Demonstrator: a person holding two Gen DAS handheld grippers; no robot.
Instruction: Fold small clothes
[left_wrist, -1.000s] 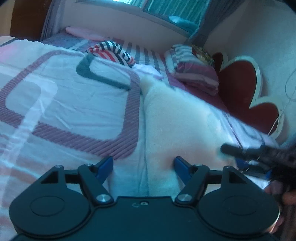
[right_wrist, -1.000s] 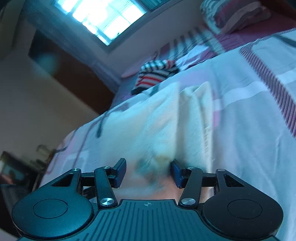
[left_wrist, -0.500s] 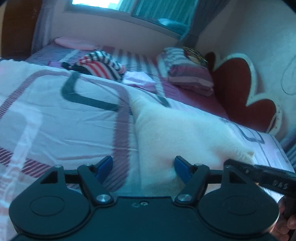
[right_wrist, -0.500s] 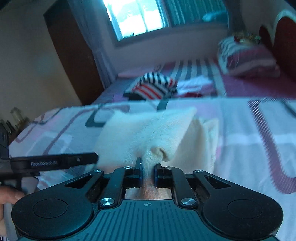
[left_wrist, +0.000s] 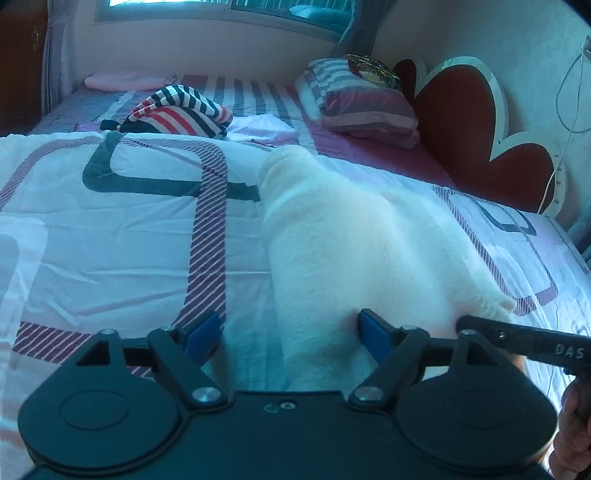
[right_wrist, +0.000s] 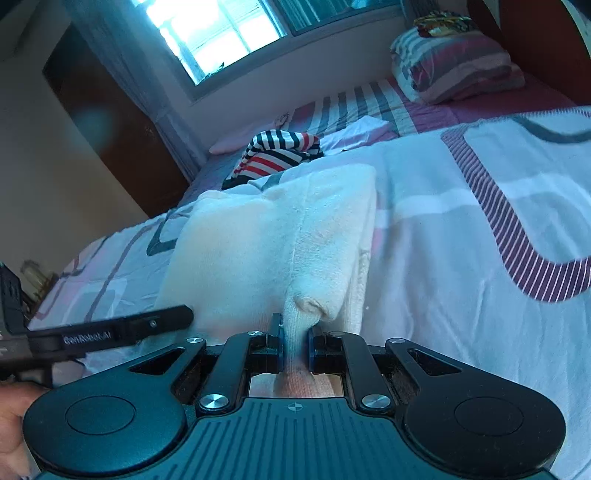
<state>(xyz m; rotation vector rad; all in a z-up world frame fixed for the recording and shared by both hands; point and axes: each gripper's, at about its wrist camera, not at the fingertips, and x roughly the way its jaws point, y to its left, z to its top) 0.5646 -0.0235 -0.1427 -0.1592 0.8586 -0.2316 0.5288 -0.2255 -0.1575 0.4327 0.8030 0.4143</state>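
The left tool, marked "GenRobot.AI", has just been opening wide. The right tool, lettered "DAS", pinches the cream garment, lengthwise toward the window.

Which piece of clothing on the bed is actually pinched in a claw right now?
The cream knit garment, pinched by the right claw. The striped garment lies untouched further back.

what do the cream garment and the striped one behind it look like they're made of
Cream garment: probably a soft knit or fleece, matte and fuzzy; fine ribbing shows where the right claw pinches a fold.
Striped garment: looks like thin jersey cotton, smooth and matte, lying crumpled in soft folds. Too far off to be sure.
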